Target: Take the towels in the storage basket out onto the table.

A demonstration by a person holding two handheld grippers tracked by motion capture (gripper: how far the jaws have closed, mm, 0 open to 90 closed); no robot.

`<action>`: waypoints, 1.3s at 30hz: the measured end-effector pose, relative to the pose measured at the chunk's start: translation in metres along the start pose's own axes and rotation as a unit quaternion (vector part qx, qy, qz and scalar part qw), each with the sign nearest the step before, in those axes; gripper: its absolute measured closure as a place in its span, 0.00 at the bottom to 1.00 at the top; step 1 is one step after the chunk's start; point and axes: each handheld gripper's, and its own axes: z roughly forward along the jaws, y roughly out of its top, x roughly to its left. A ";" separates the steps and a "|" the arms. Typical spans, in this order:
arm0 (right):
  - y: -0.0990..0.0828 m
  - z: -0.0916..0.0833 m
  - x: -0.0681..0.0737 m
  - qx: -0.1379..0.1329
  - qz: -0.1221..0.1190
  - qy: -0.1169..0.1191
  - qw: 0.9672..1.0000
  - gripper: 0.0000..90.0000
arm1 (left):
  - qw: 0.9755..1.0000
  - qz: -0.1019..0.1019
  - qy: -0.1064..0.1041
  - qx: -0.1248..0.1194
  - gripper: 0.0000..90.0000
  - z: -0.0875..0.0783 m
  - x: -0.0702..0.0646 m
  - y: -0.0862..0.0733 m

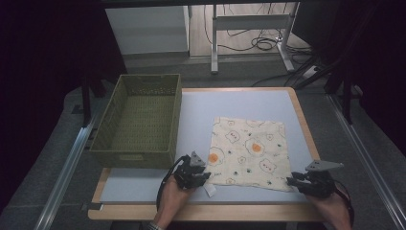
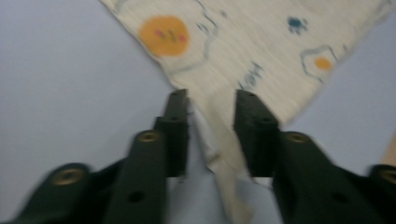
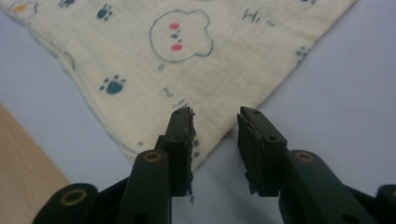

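Jaws of both grippers stand parted, each pair straddling a near corner of the cream square cloth printed with fried eggs, bears and paw marks [image 1: 249,149], and neither pair presses on the fabric yet. In the left gripper view the cloth's corner runs down as a narrow tongue between the two black jaws, with a gap on either side; the left gripper [image 1: 192,175] sits at the cloth's near-left corner. In the right gripper view the corner tip lies just inside the left-hand jaw, nearer that one than the other; the right gripper [image 1: 306,181] sits at the near-right corner.

That is the relation the next move seems to turn on — each corner points back toward its own gripper, so the cloth spreads away from both hands across the pale blue desk [image 1: 239,103], flat and fully opened. Closing where they stand should catch the left corner squarely; the right looks less centred.

Left of the cloth and well apart from it stands the olive-green woven rectangular basket [image 1: 139,152] — nothing lies inside it. The left hand is the nearer one to it.
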 end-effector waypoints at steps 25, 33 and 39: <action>0.073 0.060 -0.055 -0.002 0.042 -0.056 0.998 0.32 | 1.000 -0.012 0.025 -0.013 0.24 0.075 0.076 0.107; 0.091 0.066 -0.088 -0.027 0.078 -0.062 0.995 0.40 | 0.997 -0.026 0.067 -0.014 0.39 0.095 0.103 0.118; 0.103 0.074 -0.105 -0.033 0.086 -0.070 0.993 0.56 | 0.996 -0.040 0.079 -0.029 0.50 0.106 0.118 0.129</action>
